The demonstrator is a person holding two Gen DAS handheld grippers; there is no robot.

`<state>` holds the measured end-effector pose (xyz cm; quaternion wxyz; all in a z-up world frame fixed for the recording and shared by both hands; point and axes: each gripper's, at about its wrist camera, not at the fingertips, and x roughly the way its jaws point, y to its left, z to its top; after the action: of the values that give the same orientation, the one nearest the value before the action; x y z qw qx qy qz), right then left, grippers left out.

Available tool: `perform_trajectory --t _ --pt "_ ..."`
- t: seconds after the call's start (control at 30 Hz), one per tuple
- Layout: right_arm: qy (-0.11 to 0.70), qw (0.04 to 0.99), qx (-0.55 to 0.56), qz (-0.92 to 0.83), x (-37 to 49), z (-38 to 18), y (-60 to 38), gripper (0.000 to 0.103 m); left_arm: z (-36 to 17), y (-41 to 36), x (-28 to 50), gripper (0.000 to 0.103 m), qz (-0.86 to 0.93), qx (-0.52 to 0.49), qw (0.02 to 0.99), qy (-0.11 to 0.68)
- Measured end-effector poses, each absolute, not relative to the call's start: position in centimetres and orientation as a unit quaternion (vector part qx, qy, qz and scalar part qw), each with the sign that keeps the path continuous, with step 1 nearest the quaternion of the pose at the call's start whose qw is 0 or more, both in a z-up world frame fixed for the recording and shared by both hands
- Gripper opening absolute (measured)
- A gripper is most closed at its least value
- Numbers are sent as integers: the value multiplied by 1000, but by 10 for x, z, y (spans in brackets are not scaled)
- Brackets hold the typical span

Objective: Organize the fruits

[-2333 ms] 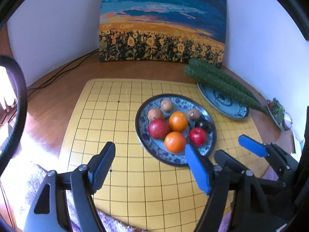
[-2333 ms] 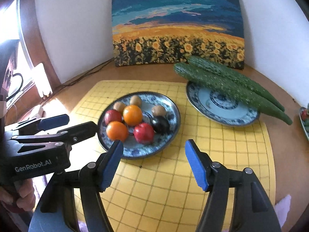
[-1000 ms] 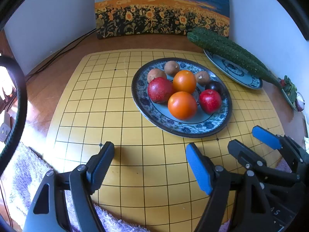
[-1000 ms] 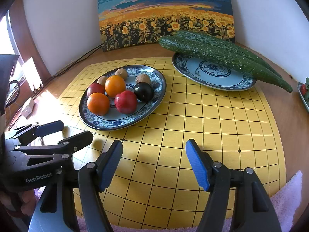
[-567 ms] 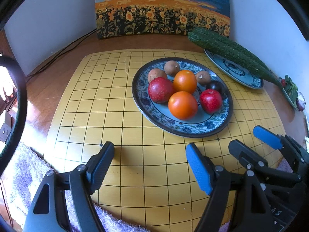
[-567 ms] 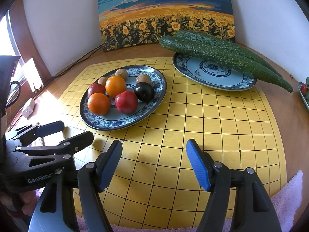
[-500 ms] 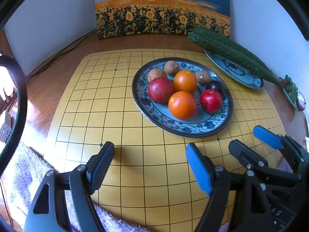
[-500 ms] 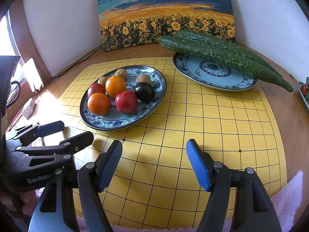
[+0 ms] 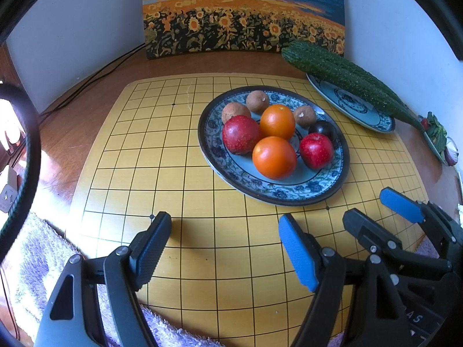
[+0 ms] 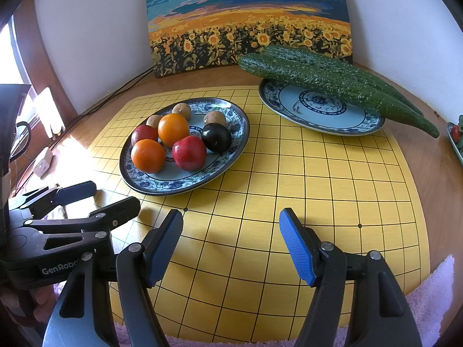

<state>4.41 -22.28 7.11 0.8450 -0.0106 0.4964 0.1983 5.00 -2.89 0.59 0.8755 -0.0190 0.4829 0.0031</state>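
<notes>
A blue-patterned plate (image 9: 277, 200) (image 10: 173, 191) holds two oranges (image 9: 274, 157), two red fruits (image 9: 241, 134), a dark plum (image 10: 216, 137) and three small brown fruits (image 9: 257, 101). My left gripper (image 9: 224, 231) hovers open over the yellow grid board, in front of the plate, with nothing between its fingers. My right gripper (image 10: 231, 222) is open too and empty, just right of the left one (image 10: 111, 195) and nearer the plate's right side. Each gripper shows in the other's view; the right one (image 9: 370, 206) sits at the lower right.
A second patterned plate (image 10: 318, 118) at the back right carries two long cucumbers (image 10: 332, 84). The yellow grid board (image 9: 144, 159) lies on a wooden table with a purple towel (image 9: 34, 260) at its near edge. A sunflower painting (image 9: 243, 14) leans on the wall; a cable (image 9: 95, 78) runs left.
Since the oldest frames both grippers have moved closer to the fruit plate and tipped downward. Over the last second nothing has moved.
</notes>
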Motion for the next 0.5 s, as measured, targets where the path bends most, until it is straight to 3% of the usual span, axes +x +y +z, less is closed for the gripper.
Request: perform_trajectory --t 0.5 --pt "496 845 -11 198 44 71 -222 72 5 -28 51 80 5 -18 876 483"
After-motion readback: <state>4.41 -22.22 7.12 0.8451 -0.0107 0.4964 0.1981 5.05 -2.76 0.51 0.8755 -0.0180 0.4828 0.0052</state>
